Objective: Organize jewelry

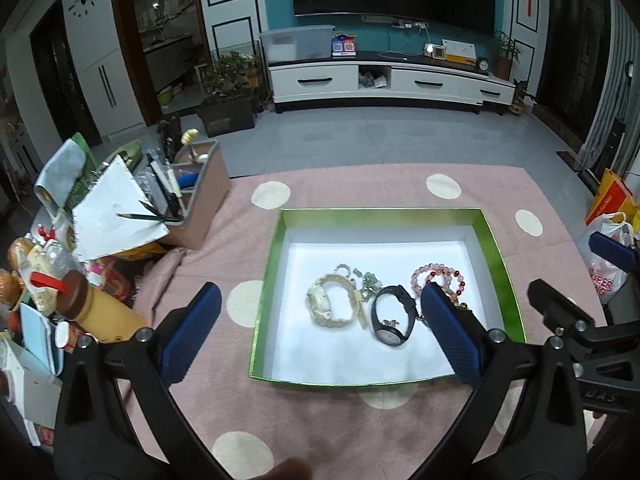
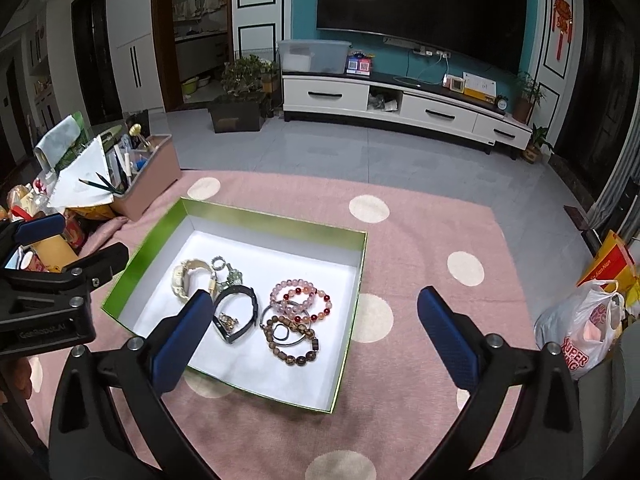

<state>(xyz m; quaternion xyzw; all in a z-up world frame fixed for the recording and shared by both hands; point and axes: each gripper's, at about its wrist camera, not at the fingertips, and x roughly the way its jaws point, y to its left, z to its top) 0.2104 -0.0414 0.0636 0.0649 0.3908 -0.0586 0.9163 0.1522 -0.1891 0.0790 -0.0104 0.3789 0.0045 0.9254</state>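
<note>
A green box with a white floor lies on the pink dotted cloth; it also shows in the right wrist view. Inside lie a cream watch, a green charm chain, a black watch, pink and red bead bracelets and brown bead bracelets. My left gripper is open and empty, held above the box's near side. My right gripper is open and empty, above the box's right part. The right gripper's frame shows at the left view's right edge.
A pink organizer with pens and papers, a yellow bottle and clutter stand at the left. A white plastic bag and a yellow bag sit at the right. The TV cabinet is far behind.
</note>
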